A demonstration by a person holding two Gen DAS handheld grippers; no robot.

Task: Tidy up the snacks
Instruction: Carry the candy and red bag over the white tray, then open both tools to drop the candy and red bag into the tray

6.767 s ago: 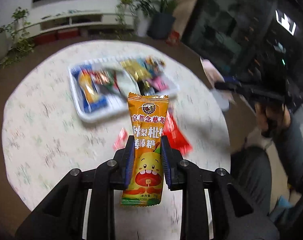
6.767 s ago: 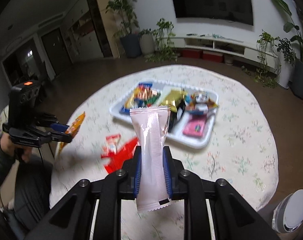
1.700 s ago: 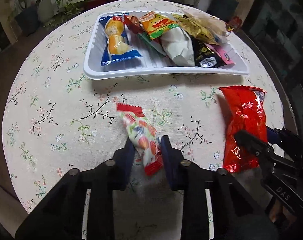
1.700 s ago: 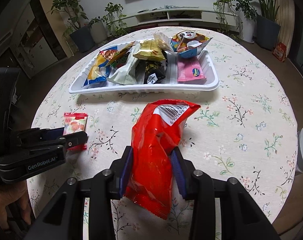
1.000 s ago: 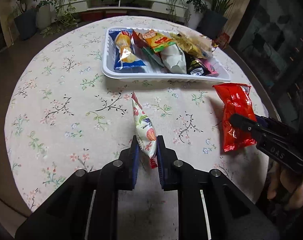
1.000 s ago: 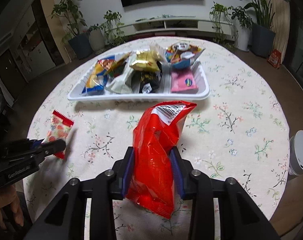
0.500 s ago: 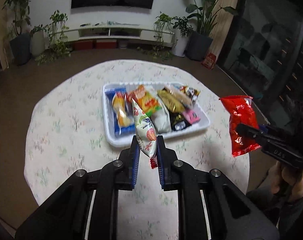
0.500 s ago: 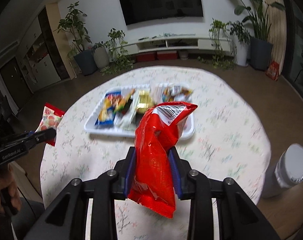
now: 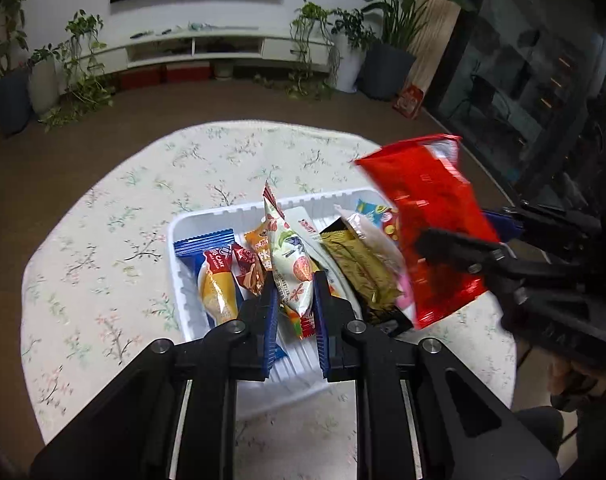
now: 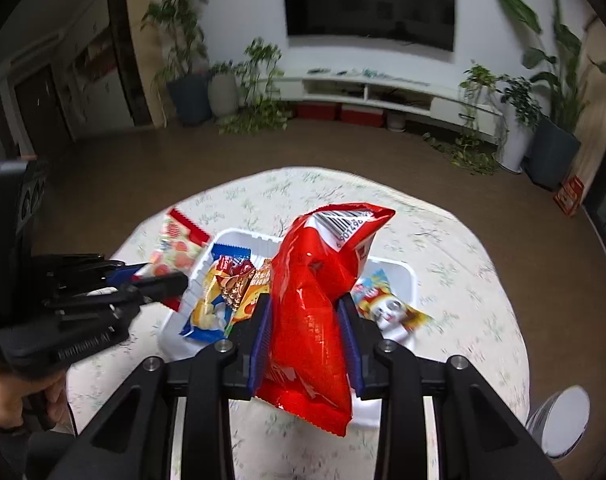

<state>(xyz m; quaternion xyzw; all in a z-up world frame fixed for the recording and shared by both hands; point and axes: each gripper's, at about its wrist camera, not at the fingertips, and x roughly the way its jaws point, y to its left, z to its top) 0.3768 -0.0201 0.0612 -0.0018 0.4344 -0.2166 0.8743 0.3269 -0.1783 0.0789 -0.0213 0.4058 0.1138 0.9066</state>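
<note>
My left gripper (image 9: 295,300) is clamped on a small fruit-print candy packet (image 9: 291,264), which stands up from between the pads. My right gripper (image 10: 306,320) is clamped on a crinkled red snack bag (image 10: 315,304). Beyond and below both sets of fingers sits the white tray (image 9: 191,220), crowded with wrapped snacks, on the round floral-cloth table (image 9: 115,216).

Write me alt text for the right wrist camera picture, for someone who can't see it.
The right gripper holds a crumpled red snack bag above a white tray of wrapped snacks on a round table with a floral cloth. At left, the left gripper grips a small strawberry-print packet. Behind are potted plants and a wall television.
</note>
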